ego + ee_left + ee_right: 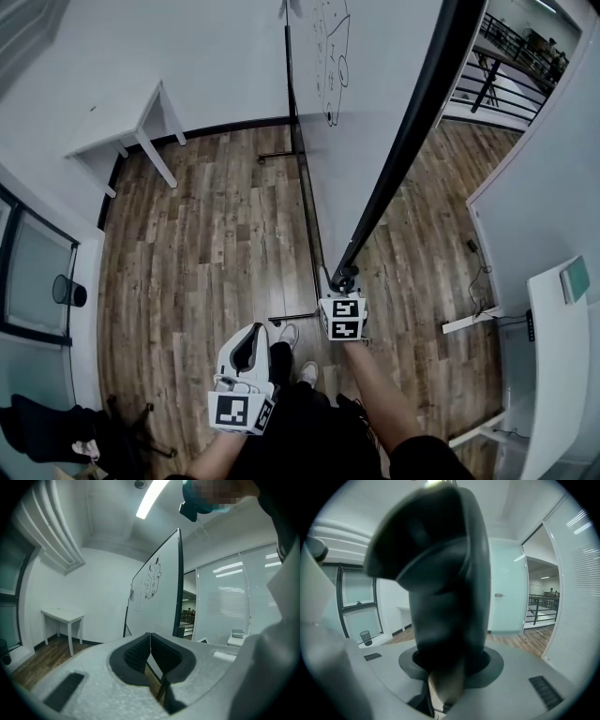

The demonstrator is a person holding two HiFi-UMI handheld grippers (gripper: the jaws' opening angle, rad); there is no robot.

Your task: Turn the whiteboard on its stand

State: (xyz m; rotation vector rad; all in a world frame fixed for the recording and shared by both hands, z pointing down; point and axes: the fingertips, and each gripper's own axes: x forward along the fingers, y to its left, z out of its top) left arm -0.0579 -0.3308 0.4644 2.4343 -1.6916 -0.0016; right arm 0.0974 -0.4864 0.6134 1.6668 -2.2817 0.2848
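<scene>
The whiteboard (375, 94), white with a dark frame and a small drawing near its far end, stands on a wheeled stand (309, 220) and runs away from me. My right gripper (343, 281) is shut on the dark end of its frame (440, 597), which fills the right gripper view between the jaws. My left gripper (251, 345) hangs lower left of it, apart from the board. Its pads (140, 651) meet with nothing between them. In the left gripper view the whiteboard (154, 597) stands ahead, seen nearly edge-on.
A white table (131, 127) stands against the far left wall. A dark wastebasket (67, 292) sits by the left window. A white desk (562, 356) lines the right side, and a railing (506, 56) lies beyond the glass. My shoes (289, 336) are on the wood floor.
</scene>
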